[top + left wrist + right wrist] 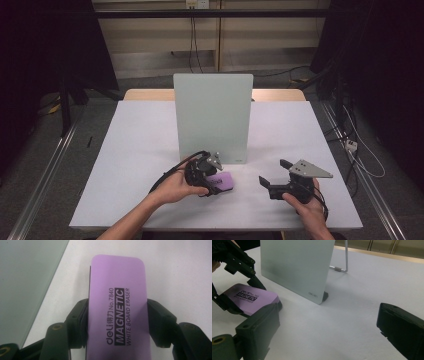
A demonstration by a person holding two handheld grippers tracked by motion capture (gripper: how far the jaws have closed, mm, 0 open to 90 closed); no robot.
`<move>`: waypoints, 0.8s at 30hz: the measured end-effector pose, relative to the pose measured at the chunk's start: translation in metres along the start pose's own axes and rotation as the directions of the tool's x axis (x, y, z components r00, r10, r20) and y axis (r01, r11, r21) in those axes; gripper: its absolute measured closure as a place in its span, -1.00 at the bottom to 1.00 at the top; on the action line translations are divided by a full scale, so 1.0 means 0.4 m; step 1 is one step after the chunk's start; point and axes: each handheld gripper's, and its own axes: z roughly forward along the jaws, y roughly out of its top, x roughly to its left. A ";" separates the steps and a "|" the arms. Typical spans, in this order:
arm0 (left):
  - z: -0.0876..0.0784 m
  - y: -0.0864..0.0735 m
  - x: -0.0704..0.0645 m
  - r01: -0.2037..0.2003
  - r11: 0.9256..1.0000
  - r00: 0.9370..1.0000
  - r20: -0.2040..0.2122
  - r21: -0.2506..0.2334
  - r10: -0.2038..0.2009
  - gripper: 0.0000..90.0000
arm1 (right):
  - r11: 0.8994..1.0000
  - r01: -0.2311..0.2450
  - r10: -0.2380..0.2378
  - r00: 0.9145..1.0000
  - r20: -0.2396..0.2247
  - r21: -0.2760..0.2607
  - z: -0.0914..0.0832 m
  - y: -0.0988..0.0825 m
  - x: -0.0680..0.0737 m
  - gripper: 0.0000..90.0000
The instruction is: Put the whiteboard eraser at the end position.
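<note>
My left gripper (214, 181) is clamped on the purple eraser (222, 180), one jaw pressed against each long side of it, and the eraser lies flat on the white table (135, 150) just in front of the upright glass board (212, 117). Along my left gripper's own view the eraser (117, 312) runs straight out between the jaws, its top face up and its black print reading "deli No.7840 MAGNETIC WHITE BOARD ERASER" — a dark layer shows along its left edge under the purple. The board's pale green pane (27, 282) stands close on the left there, and bare white tabletop (180, 272) spreads to the right. My right gripper (272, 180) sits well apart, to the right of the eraser, its jaws spread wide with nothing between them. From its view I see the eraser (253, 300) lying near the board's front bottom edge, the left gripper (242, 280) closed around it, the board (297, 267) with a small "deli" mark low at its corner, and the metal wire stand (342, 265) propping it from behind — the stand's foot rests on the table.
</note>
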 end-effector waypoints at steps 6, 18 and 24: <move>-0.002 -0.001 0.000 -0.021 1.000 1.000 -0.021 0.006 0.021 -0.11 | 1.000 0.004 -0.004 1.000 -0.007 0.001 0.003 0.001 0.001 -0.90; 0.003 0.000 -0.003 -0.003 1.000 0.996 -0.088 -0.016 0.002 -0.55 | 1.000 0.001 -0.001 1.000 -0.011 -0.001 0.005 0.000 -0.003 -0.90; -0.011 0.000 0.000 0.022 0.997 0.993 -0.114 -0.068 -0.029 -0.76 | 1.000 -0.005 0.005 1.000 -0.011 0.000 0.006 -0.001 -0.005 -0.90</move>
